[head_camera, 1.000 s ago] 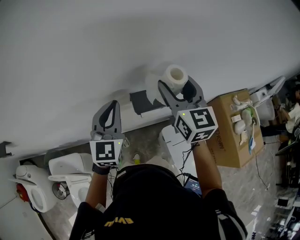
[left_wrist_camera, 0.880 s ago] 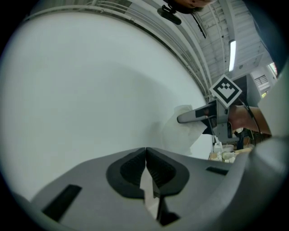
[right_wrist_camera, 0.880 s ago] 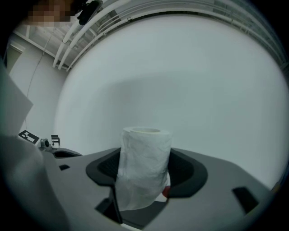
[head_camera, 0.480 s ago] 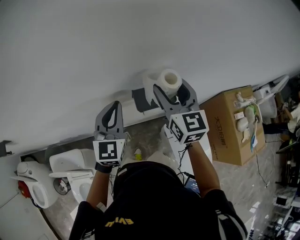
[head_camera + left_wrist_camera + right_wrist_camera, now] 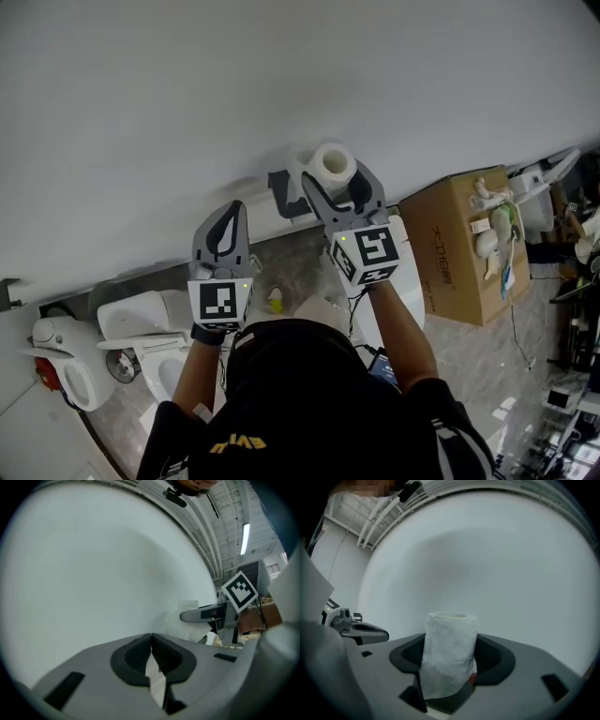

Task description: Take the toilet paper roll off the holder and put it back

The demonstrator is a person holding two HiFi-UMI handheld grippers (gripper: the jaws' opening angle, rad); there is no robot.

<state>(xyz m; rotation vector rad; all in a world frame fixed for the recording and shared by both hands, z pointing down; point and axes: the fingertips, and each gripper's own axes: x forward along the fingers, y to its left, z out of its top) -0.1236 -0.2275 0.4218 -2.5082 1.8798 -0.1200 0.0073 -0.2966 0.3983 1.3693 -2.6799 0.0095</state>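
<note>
A white toilet paper roll (image 5: 332, 161) (image 5: 450, 653) stands upright between the jaws of my right gripper (image 5: 336, 174) (image 5: 450, 663), which is shut on it close to the white wall. The dark grey holder (image 5: 284, 193) is fixed to the wall just left of the roll. My left gripper (image 5: 230, 216) (image 5: 151, 640) is shut with nothing in it, held to the left of the holder and pointing at the wall. The left gripper view shows the right gripper (image 5: 206, 615) off to the right with the white paper (image 5: 186, 619).
A cardboard box (image 5: 459, 253) with small things on top stands on the floor at the right. White toilets (image 5: 141, 337) sit at the lower left, and a small yellow object (image 5: 274, 300) lies on the floor between my arms.
My right gripper has carried the roll to the left, closer to the holder. The left gripper has hardly moved.
</note>
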